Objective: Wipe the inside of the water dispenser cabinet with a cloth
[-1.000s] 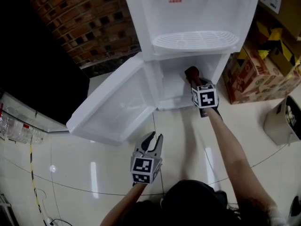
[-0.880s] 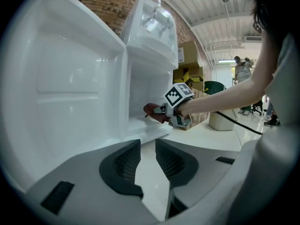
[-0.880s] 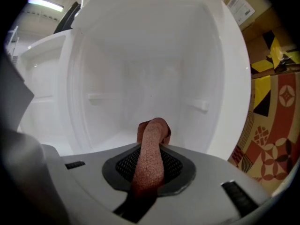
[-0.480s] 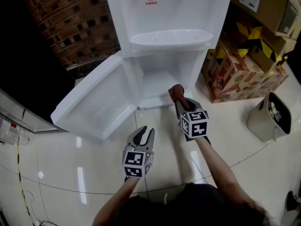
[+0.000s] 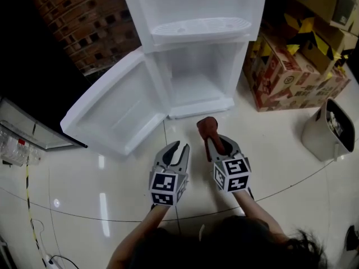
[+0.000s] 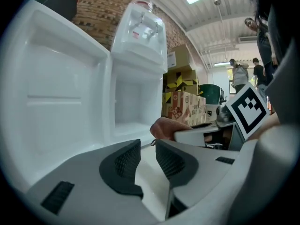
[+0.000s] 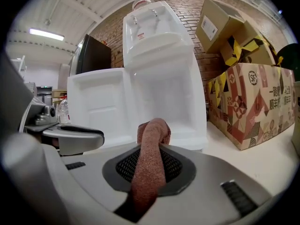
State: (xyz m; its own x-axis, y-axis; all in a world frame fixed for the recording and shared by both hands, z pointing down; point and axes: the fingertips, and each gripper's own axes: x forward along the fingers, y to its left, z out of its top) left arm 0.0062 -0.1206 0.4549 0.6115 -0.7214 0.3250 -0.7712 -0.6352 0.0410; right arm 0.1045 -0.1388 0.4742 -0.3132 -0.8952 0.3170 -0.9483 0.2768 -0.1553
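Right gripper [image 5: 217,145] first: clamped tight on a rust-red cloth [image 5: 208,129], with the loose end poking up past the jaws. Hanging over the shiny floor [image 5: 280,161], just in front of the white water dispenser [image 5: 196,4] and fully outside the cabinet [image 5: 193,88]. Left gripper [image 5: 179,149] right beside it, jaws parted a little with nothing in between. Cabinet door [image 5: 118,111] swung wide open to the left, white on the inside too. Off to the right, stacked cardboard boxes [image 5: 291,72] up close to the dispenser, plus a small bin [image 5: 328,130] a bit further out.
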